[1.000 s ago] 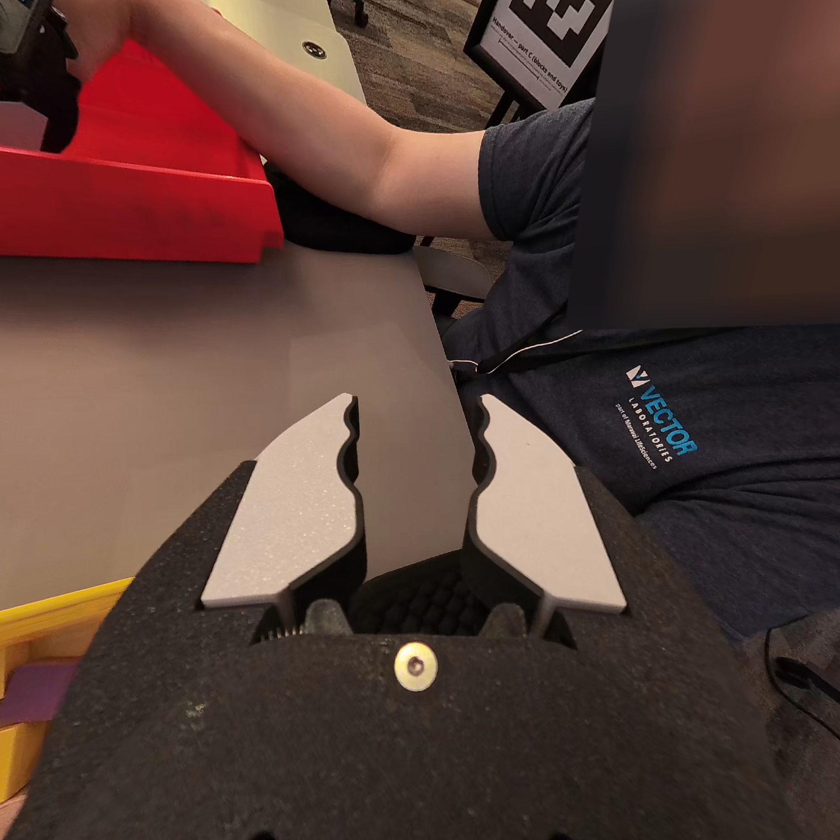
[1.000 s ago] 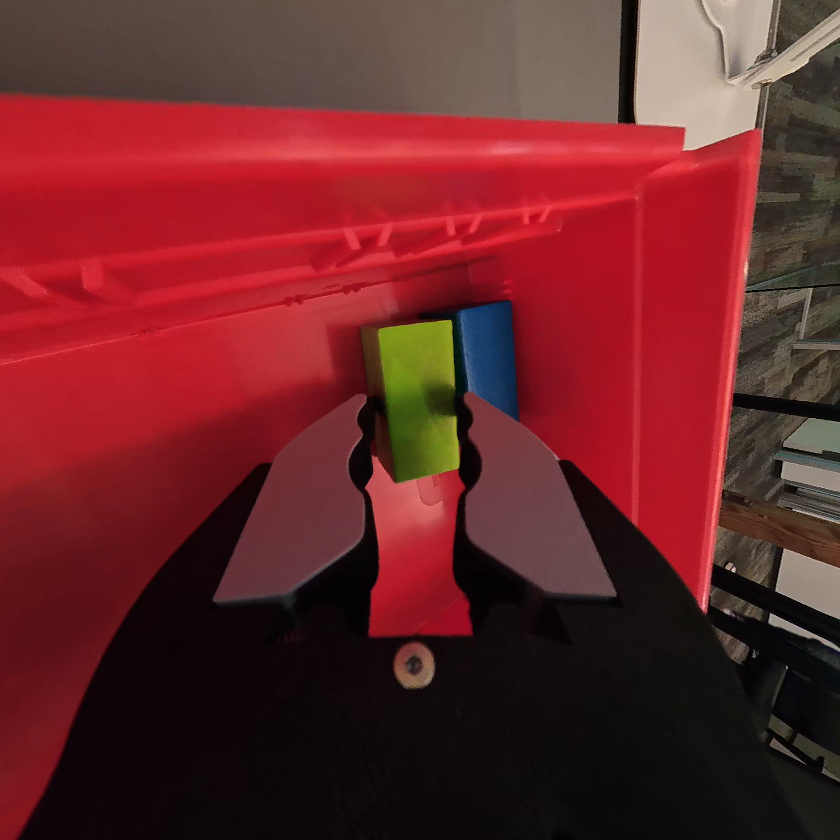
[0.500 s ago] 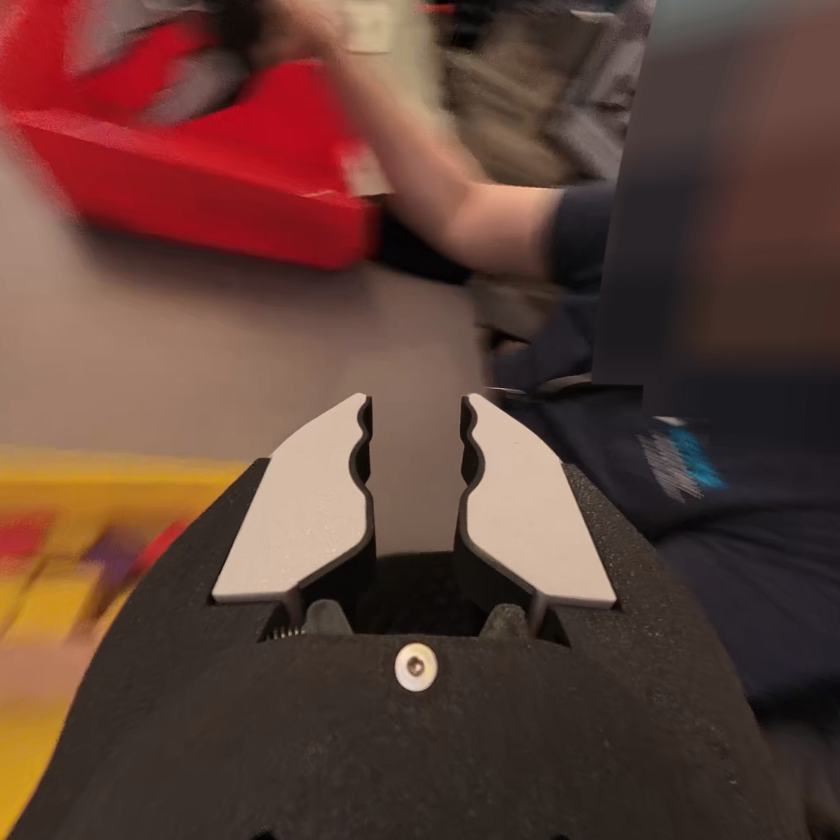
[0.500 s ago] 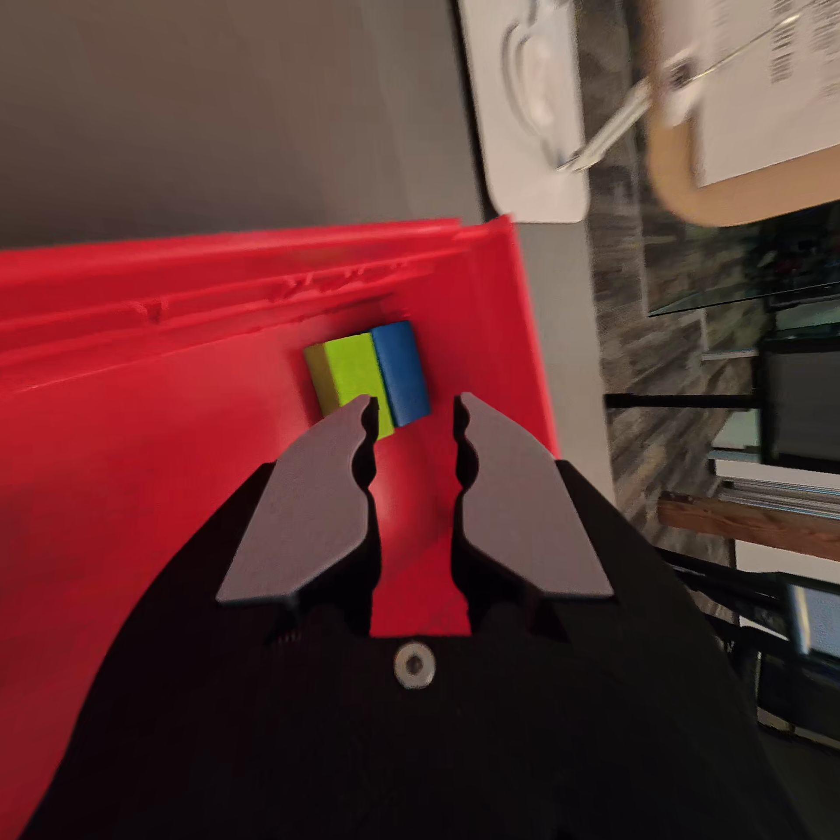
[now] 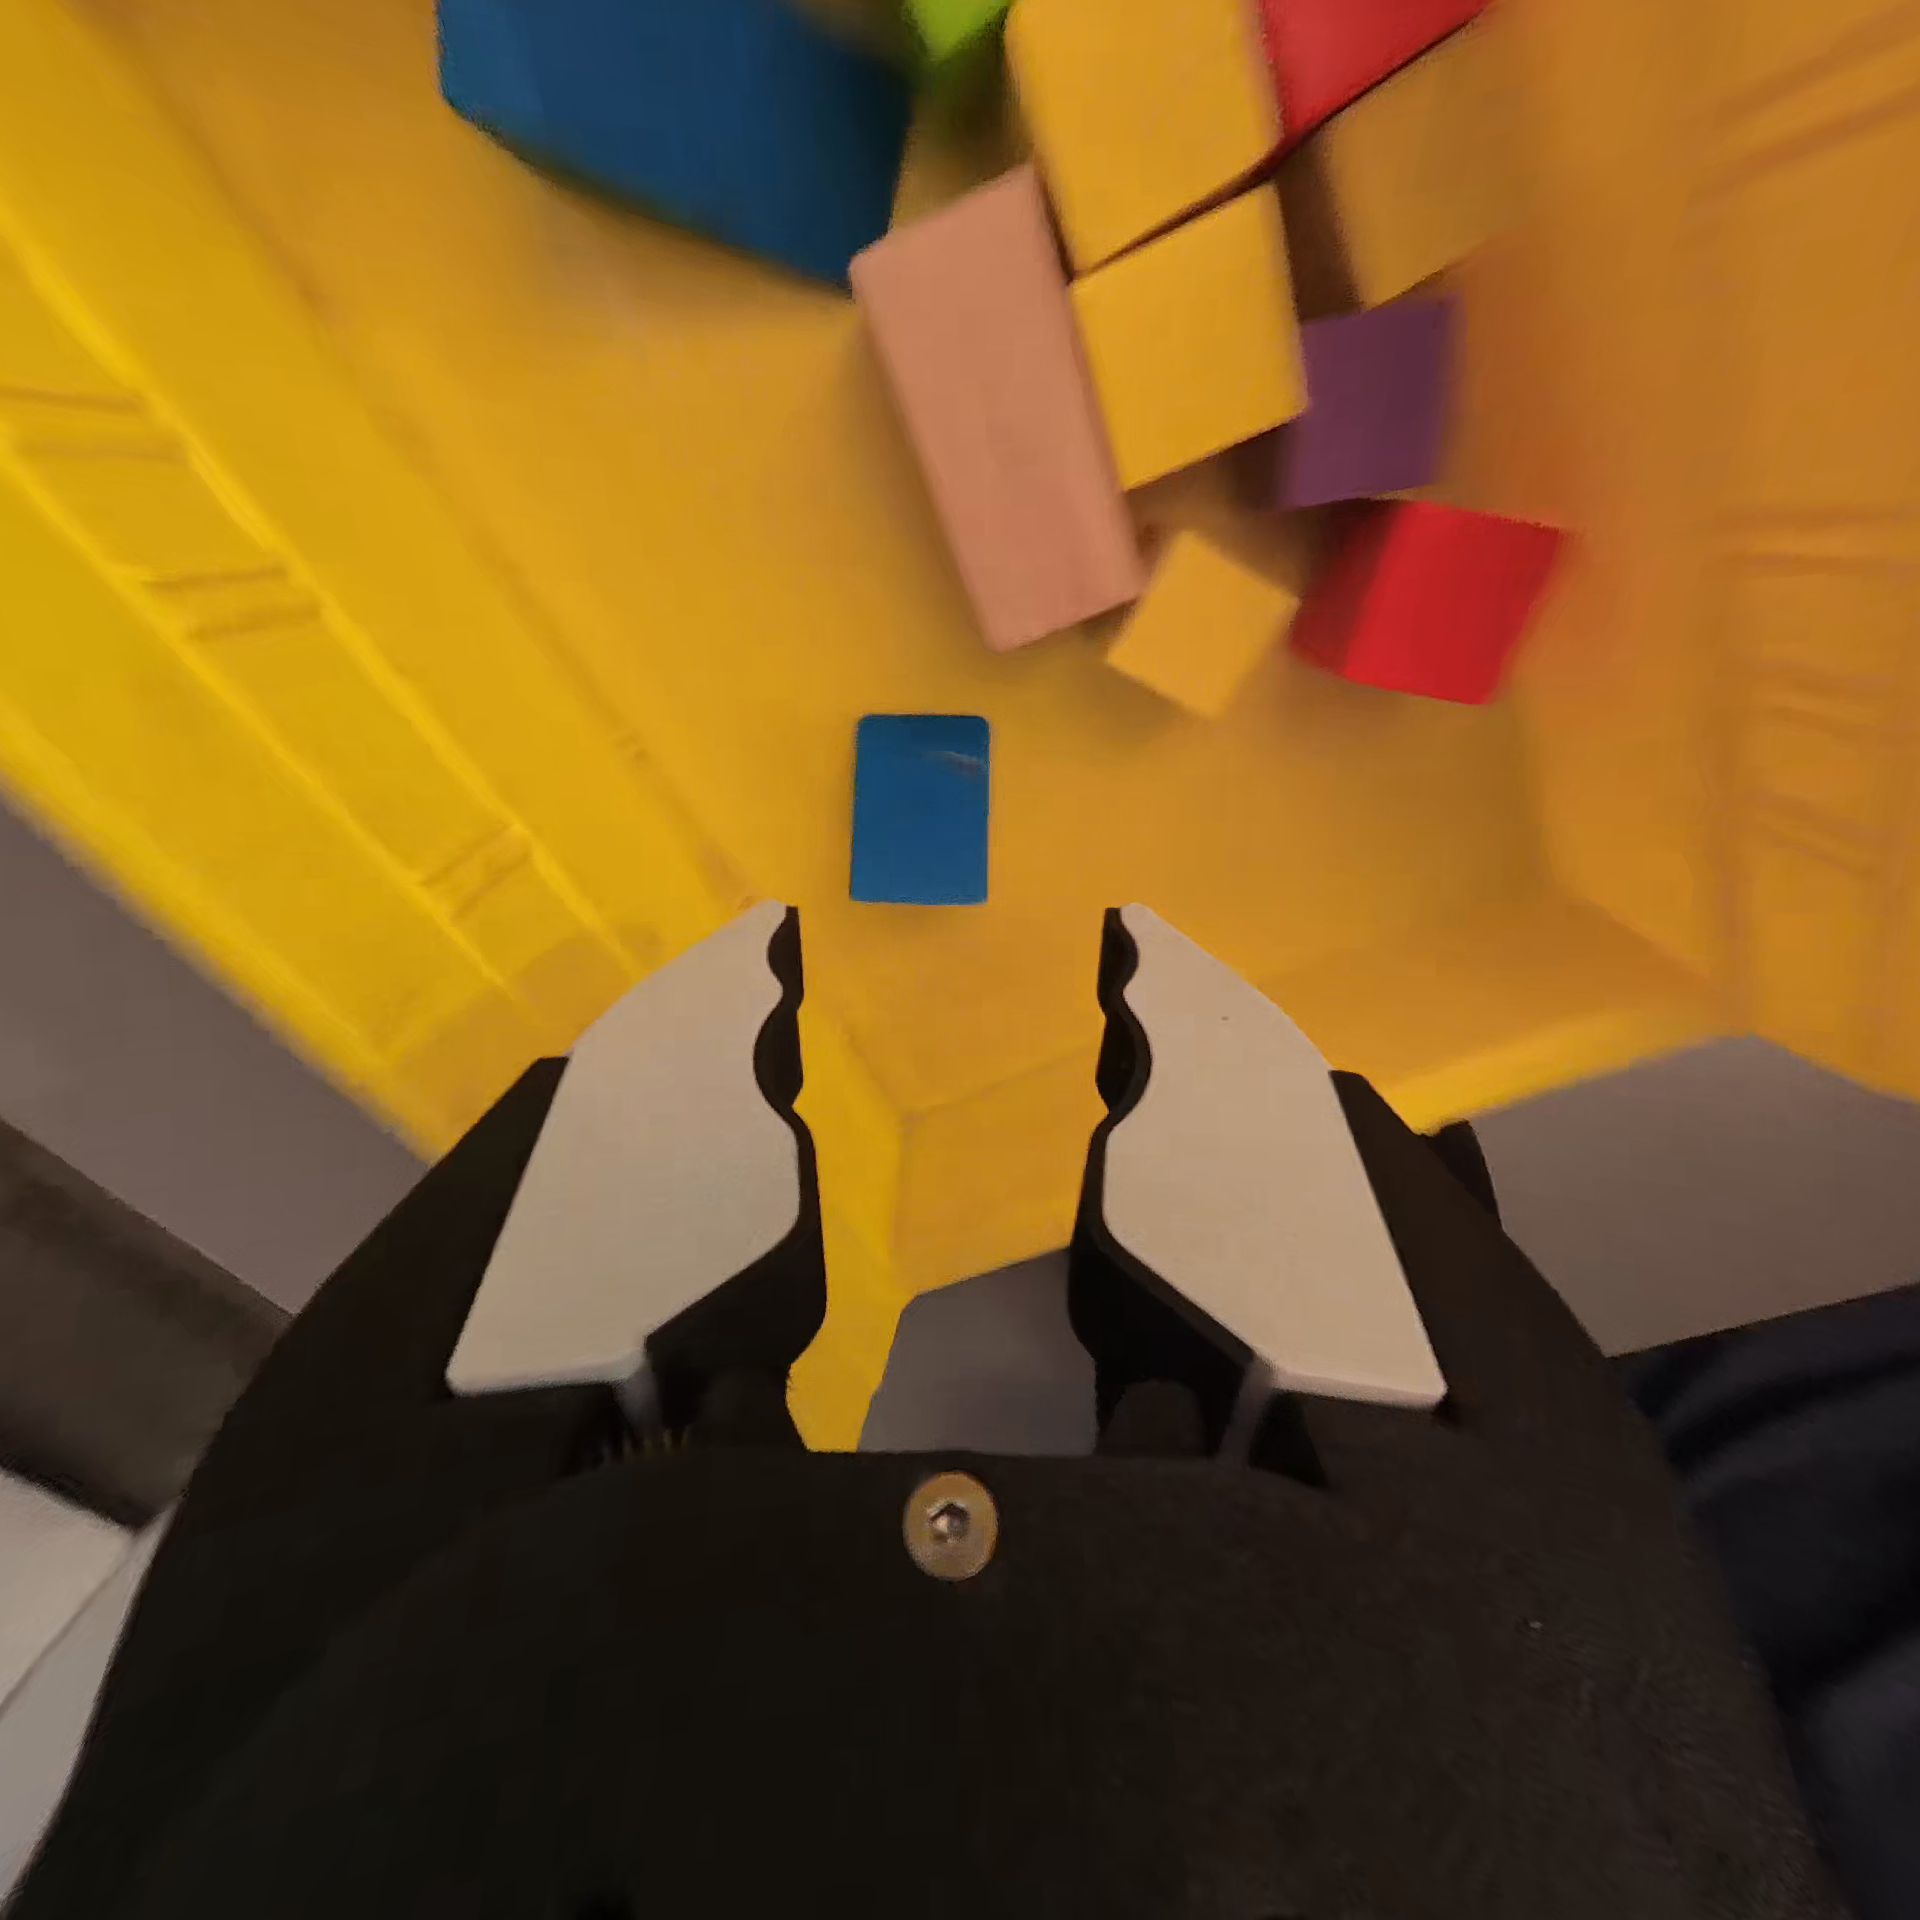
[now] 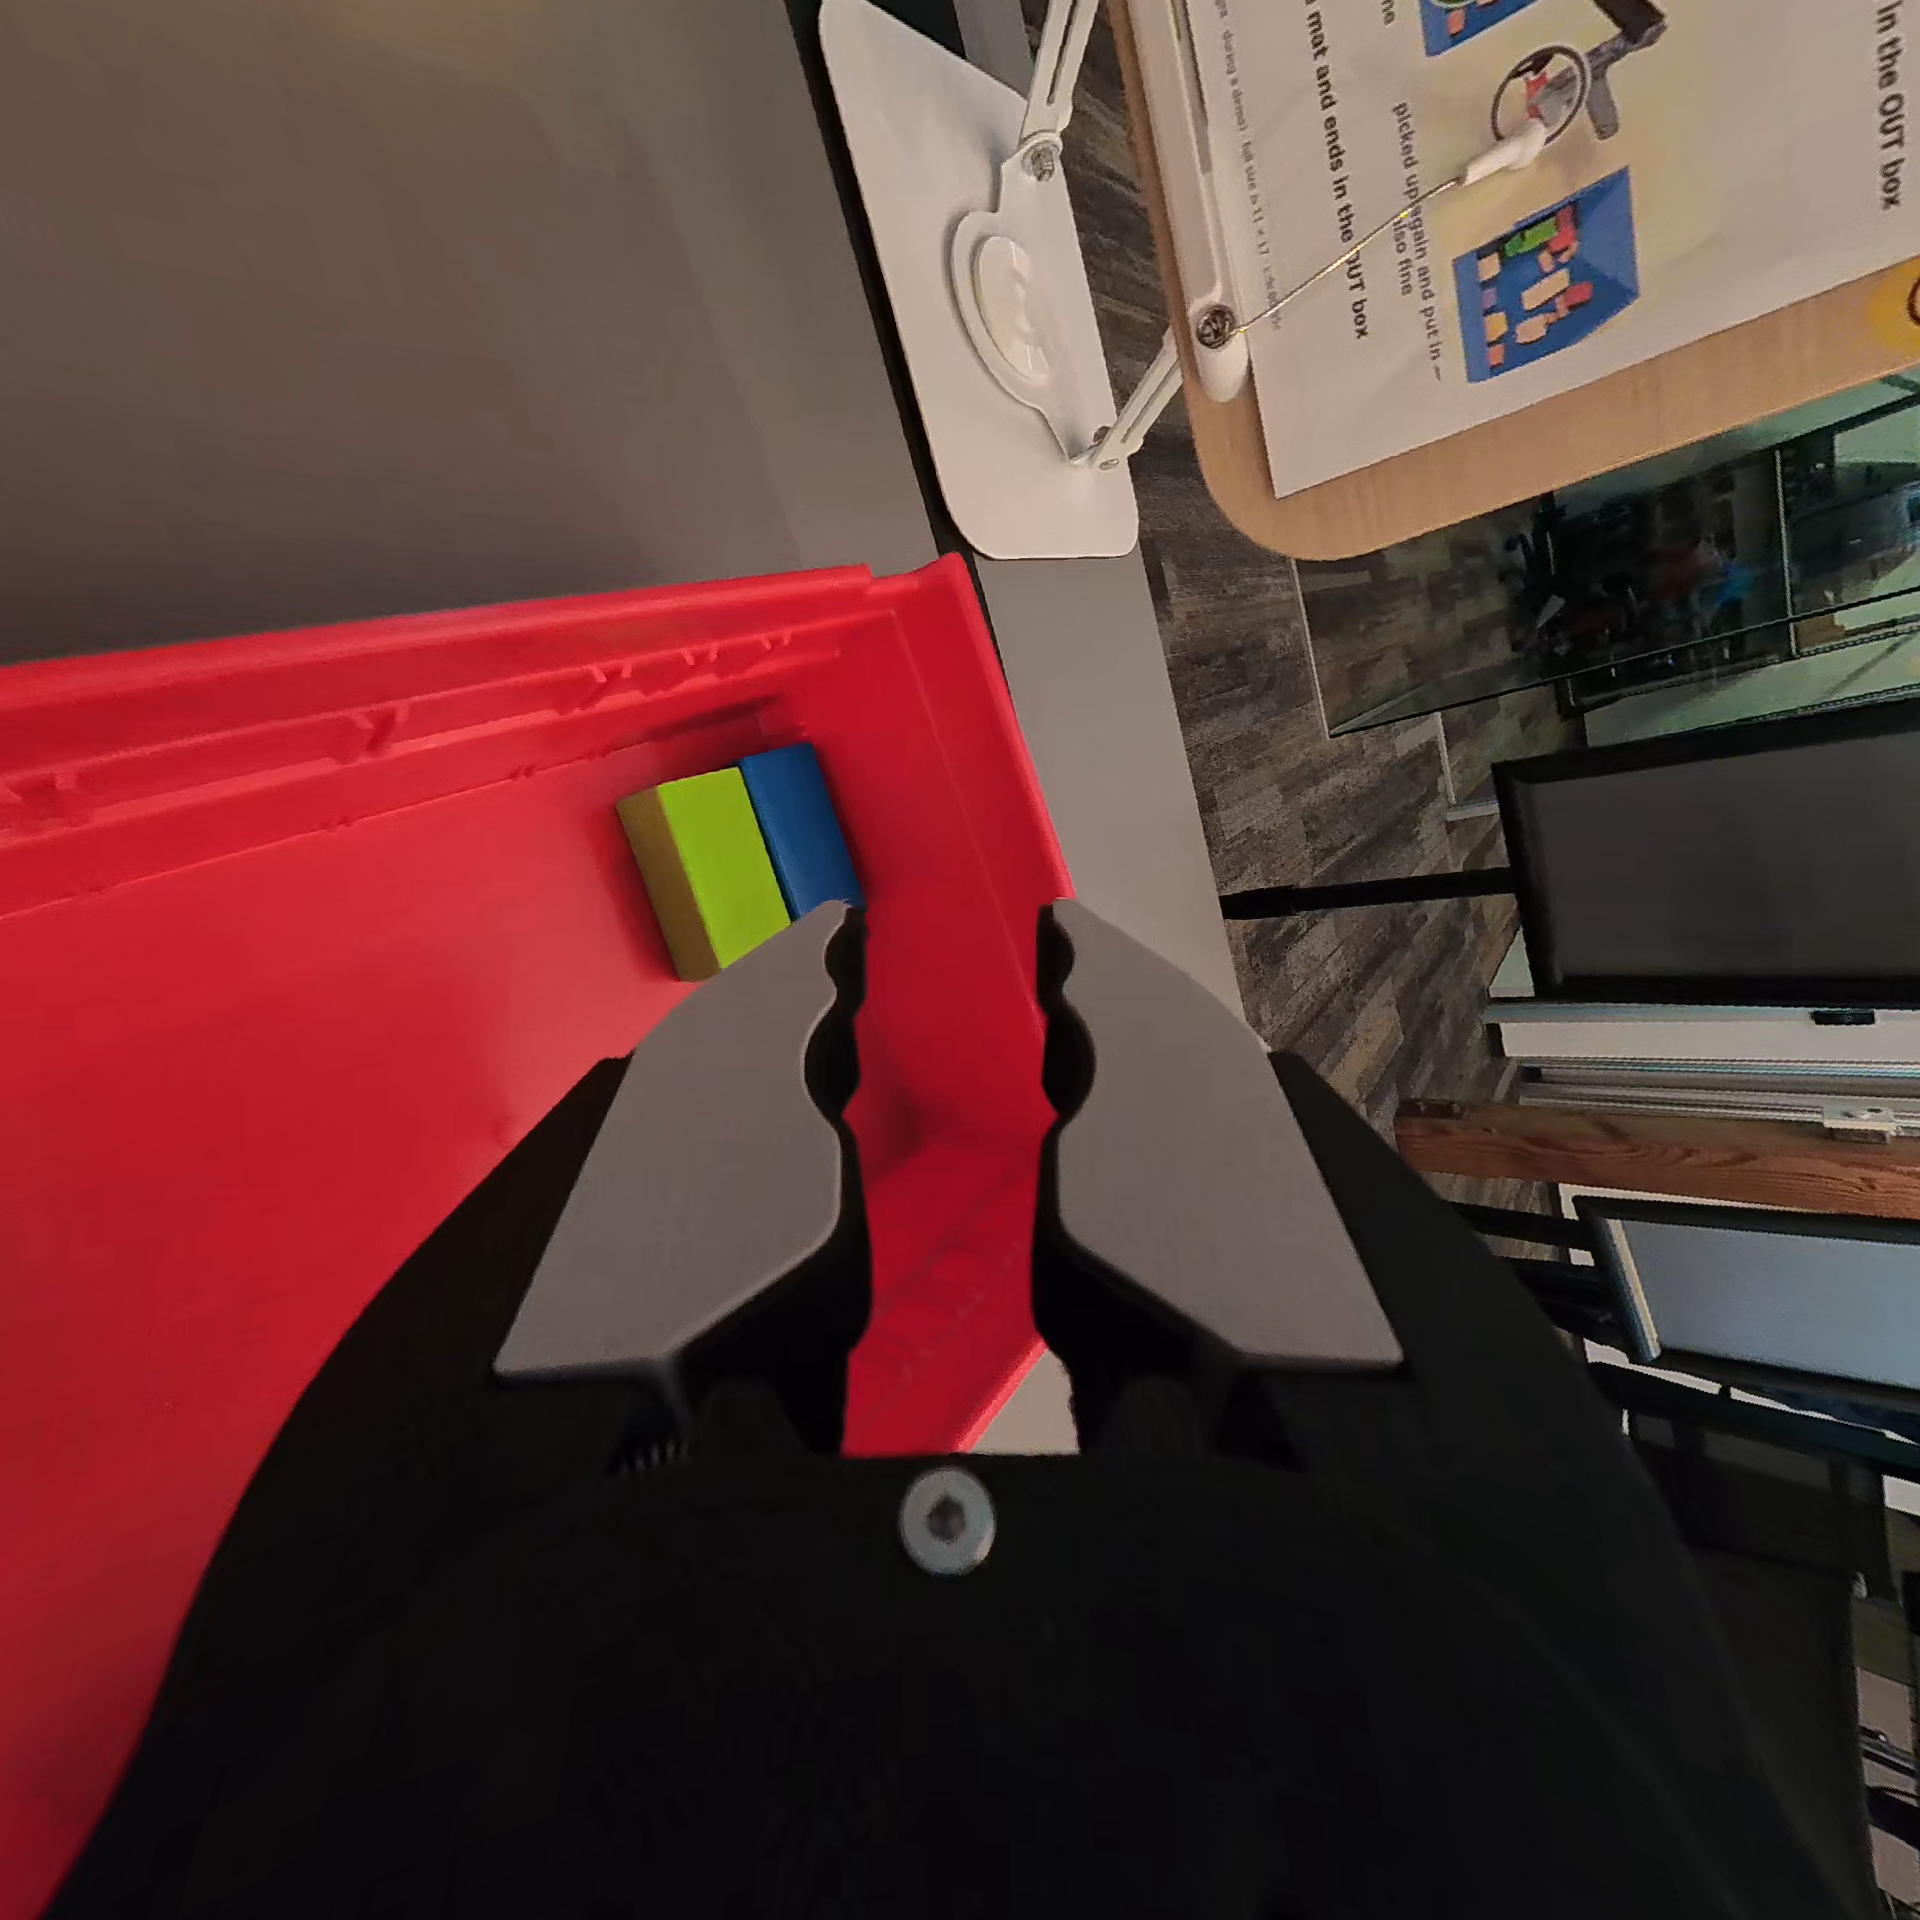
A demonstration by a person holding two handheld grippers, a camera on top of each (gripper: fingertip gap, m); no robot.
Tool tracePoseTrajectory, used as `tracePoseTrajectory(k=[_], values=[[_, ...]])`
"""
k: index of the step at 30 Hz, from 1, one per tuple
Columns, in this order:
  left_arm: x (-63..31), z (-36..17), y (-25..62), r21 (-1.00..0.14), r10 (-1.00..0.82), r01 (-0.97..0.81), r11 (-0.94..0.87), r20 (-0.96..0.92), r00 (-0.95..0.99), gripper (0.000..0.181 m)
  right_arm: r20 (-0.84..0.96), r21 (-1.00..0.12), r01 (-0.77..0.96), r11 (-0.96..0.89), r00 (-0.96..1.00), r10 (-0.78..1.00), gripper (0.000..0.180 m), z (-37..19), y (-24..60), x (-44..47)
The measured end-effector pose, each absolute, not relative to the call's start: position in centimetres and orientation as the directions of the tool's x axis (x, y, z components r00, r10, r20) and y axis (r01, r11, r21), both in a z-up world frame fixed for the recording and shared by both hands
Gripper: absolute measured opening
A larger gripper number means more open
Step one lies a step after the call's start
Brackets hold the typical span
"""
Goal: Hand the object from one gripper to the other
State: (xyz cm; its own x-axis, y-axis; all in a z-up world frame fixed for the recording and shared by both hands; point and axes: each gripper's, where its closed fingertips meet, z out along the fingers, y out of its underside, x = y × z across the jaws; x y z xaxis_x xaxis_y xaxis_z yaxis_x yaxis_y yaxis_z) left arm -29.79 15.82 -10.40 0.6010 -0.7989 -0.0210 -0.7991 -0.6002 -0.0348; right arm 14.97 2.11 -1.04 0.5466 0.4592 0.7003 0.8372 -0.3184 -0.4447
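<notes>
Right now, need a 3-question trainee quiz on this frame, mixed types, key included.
1. True or false: the right gripper holds the green block.
2. Multiple choice: the small blue block just ahead of the left gripper lies in: A) the red bin B) the yellow bin C) on the grey table.
3. Fill in: in the red bin, the green block touches a ___ block.

Key: 1 false, both grippers are open and empty; 2 B; 3 blue.
</notes>
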Motion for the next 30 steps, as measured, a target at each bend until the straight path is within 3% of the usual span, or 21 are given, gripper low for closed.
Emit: tracePoseTrajectory(k=[13, 22, 24, 30], values=[[-30.5, -13.7, 16.0, 0.096, -0.791, -0.788, -0.608, 0.005, 0.611, 0.055, 0.685, -0.441, 0.832, -0.338, 0.554, 0.472, 0.033, -1.7, 2.0, 15.4], [-30.8, -14.8, 16.0, 0.140, -0.796, -0.789, -0.599, 0.010, 0.606, 0.045, 0.671, -0.442, 0.822, -0.360, 0.569, 0.476, 0.033, -2.1, 1.9, 16.0], [-31.0, -15.0, 16.1, 0.150, -0.798, -0.790, -0.595, 0.005, 0.603, 0.034, 0.670, -0.440, 0.821, -0.363, 0.569, 0.476, 0.032, -2.2, 1.8, 16.1], [-31.1, -14.6, 16.0, 0.149, -0.802, -0.794, -0.589, 0.012, 0.597, 0.033, 0.688, -0.450, 0.824, -0.344, 0.565, 0.455, 0.031, -1.4, 1.9, 15.9]])
